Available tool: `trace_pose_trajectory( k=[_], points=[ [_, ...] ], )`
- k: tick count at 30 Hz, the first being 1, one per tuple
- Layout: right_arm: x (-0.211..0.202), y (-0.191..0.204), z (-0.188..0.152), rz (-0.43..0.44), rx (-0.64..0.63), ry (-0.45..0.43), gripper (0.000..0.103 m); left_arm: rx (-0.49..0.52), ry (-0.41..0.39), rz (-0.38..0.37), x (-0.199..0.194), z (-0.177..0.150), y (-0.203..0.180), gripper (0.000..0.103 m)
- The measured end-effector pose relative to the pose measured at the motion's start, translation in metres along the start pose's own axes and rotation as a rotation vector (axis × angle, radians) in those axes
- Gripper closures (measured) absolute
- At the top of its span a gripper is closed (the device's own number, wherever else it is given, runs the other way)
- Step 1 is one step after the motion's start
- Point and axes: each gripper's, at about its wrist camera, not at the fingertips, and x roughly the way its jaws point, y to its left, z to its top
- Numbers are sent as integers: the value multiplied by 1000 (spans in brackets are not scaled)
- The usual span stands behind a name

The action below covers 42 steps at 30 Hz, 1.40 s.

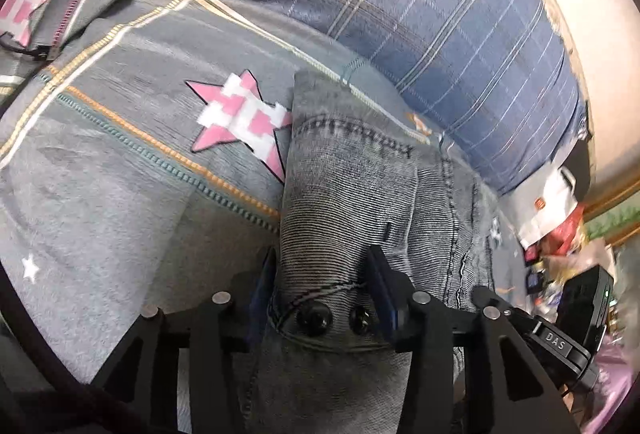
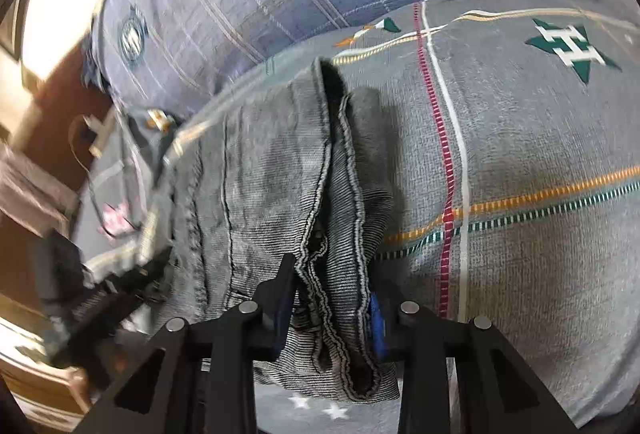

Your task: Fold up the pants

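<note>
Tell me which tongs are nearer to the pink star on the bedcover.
Left. The left tongs grip the jeans just below the pink star. The right tongs hold the hems, and no pink star shows there.

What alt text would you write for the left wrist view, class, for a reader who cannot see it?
The left gripper is shut on the waistband of grey jeans, two dark buttons showing between its fingers. The jeans stretch away over a grey bedspread with a pink star, and a blue plaid pillow lies beyond.
</note>
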Motion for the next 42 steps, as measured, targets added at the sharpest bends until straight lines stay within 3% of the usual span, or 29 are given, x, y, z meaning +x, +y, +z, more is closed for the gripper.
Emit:
trace_pose_trajectory(
  k=[2, 3, 4, 5, 7, 9, 12, 13, 15, 16, 22, 24, 25, 31, 36, 38, 40, 42],
  points=[
    [-15, 0, 1, 1, -14, -50, 66, 21, -54, 18, -17, -5, -1, 44],
    [-24, 3, -3, -9, -30, -80, 60, 34, -87, 14, -26, -11, -2, 41],
    [-35, 7, -9, -16, -50, -120, 37, 42, -107, 9, -31, -16, -3, 37],
    [-47, 10, -17, -18, -65, -166, 22, 57, -121, 2, -37, -25, -4, 37],
    [-67, 13, -32, -6, -77, -250, 22, 79, -114, -9, -40, -38, -5, 37],
    [-70, 18, -44, 43, -95, -239, 22, 104, -84, -7, -35, -48, -7, 37],
    [-58, 28, -50, 52, -119, -183, 31, 125, -40, 11, -22, -54, -10, 37],
    [-52, 32, -50, 41, -127, -170, 39, 134, -38, 23, -25, -57, -14, 37],
    [-41, 35, -46, 37, -120, -152, 43, 166, -39, 63, -21, -60, -19, 37],
    [-34, 35, -44, 30, -115, -129, 49, 163, -36, 65, -19, -60, -18, 37],
    [-2, 23, -44, -100, -107, -15, 69, 168, 16, 105, -1, -62, -17, 35],
    [-3, 23, -46, -119, -114, -20, 75, 153, 18, 89, -2, -61, -15, 35],
    [-5, 25, -47, -142, -125, -30, 90, 147, 20, 81, -3, -60, -13, 35],
    [-38, 30, -55, -131, -163, -115, 94, 158, 24, 93, 1, -62, -12, 34],
    [-12, 12, -53, -180, -99, -11, 95, 194, 11, 138, 5, -63, -18, 29],
    [-25, 25, -56, -230, -153, -54, 97, 233, -15, 174, 4, -66, -24, 29],
    [-21, 33, -59, -355, -230, -80, 99, 269, -25, 210, 6, -69, -29, 28],
    [-9, 21, -58, -331, -180, -23, 99, 309, -49, 248, 6, -72, -36, 28]
  ],
)
